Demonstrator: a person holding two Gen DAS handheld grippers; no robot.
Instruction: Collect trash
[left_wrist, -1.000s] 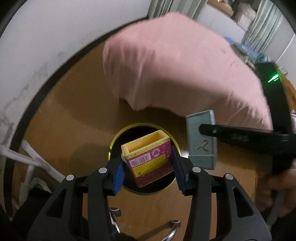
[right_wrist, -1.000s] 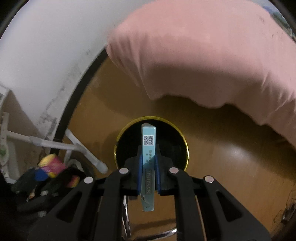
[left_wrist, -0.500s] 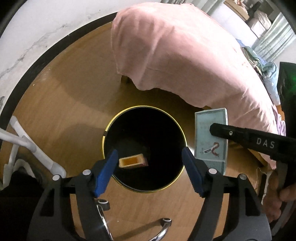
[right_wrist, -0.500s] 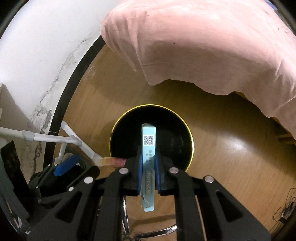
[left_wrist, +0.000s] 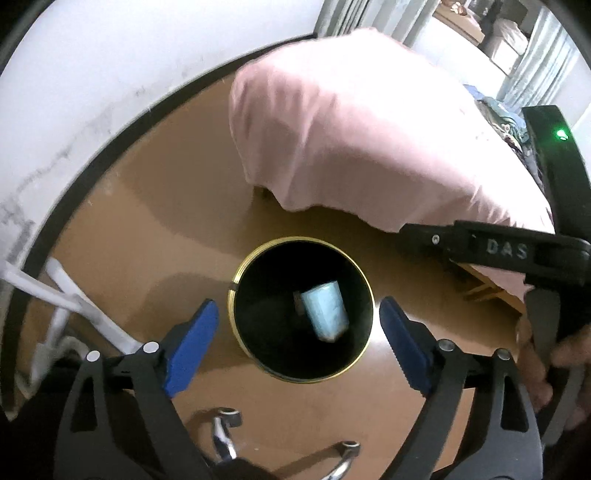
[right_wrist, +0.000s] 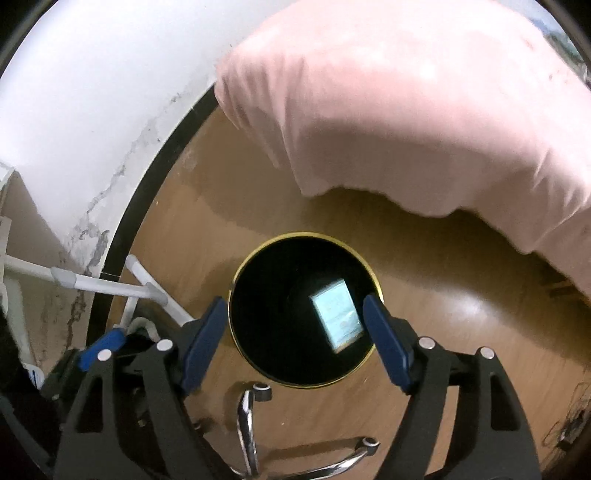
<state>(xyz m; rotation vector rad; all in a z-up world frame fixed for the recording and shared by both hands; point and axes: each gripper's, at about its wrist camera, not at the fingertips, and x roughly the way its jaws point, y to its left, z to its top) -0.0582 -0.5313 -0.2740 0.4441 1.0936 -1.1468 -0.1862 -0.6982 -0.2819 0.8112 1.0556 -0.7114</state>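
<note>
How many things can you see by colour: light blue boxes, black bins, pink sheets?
Light blue box: 1
Black bin with gold rim: 1
Pink sheet: 1
Total: 3

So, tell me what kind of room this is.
Probably a bedroom at home: a pink bedsheet drapes over a bed edge above a wooden floor, with a black gold-rimmed trash bin on it, and curtains hang in the background.
</note>
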